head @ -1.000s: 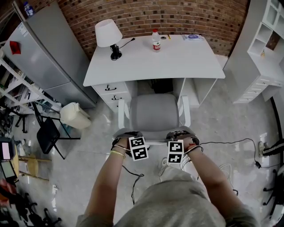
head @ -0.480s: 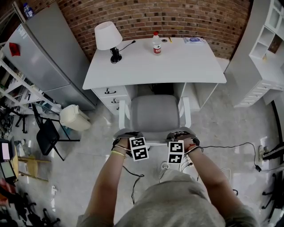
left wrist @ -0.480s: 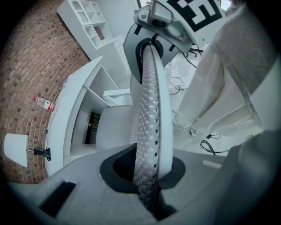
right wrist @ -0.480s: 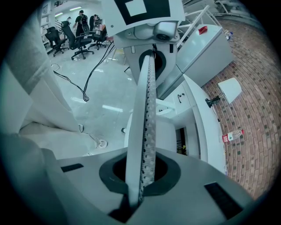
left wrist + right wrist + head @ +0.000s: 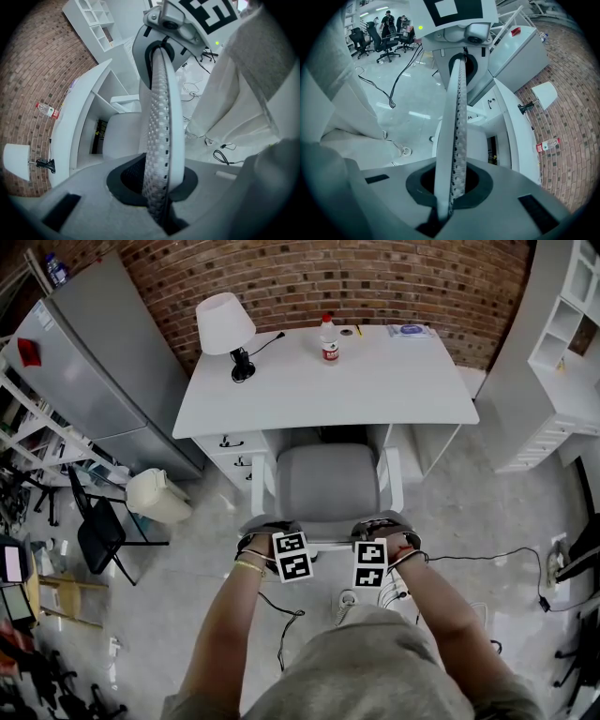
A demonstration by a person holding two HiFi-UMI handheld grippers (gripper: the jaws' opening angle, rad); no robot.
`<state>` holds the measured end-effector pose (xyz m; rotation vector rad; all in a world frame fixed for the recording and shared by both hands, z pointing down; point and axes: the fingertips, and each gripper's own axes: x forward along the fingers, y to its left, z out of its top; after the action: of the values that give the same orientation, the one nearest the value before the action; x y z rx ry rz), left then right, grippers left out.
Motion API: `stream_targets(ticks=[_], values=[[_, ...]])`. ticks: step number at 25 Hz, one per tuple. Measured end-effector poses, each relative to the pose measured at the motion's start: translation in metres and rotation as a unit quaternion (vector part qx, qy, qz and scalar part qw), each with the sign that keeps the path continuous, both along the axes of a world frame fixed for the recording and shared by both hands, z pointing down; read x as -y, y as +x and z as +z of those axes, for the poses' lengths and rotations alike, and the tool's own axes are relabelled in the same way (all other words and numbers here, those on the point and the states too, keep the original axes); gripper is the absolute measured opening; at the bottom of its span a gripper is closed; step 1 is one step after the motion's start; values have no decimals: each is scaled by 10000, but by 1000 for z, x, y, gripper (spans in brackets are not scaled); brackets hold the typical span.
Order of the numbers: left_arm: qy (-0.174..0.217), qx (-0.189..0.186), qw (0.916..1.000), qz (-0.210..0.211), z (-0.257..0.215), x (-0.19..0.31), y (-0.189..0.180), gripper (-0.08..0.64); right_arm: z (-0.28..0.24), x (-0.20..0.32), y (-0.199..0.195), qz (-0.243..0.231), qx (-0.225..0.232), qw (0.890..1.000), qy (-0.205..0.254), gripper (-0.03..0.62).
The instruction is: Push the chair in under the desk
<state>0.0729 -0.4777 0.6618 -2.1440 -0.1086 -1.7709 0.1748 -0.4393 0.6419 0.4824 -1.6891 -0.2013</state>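
At the white bench (image 5: 375, 381), the grey chair (image 5: 326, 479) sits in the kneehole, seat front just under the edge. The left gripper (image 5: 274, 531) and right gripper (image 5: 380, 527) each pinch its backrest rim. An uneven shove could swing an armrest (image 5: 255, 486) into the drawers (image 5: 230, 442) (tight gap).

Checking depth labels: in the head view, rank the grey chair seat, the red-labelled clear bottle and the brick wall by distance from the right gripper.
1. Grey chair seat, just ahead of the right gripper.
2. Red-labelled clear bottle, at the white desk's back edge.
3. Brick wall, behind the desk.
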Motion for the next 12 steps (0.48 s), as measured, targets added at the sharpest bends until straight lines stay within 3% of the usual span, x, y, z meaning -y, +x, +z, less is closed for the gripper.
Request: stream_targets(ticks=[12], values=[[-10, -4, 10000, -11, 0, 19, 15, 46, 0, 20, 15, -48, -26, 10000, 58, 11]])
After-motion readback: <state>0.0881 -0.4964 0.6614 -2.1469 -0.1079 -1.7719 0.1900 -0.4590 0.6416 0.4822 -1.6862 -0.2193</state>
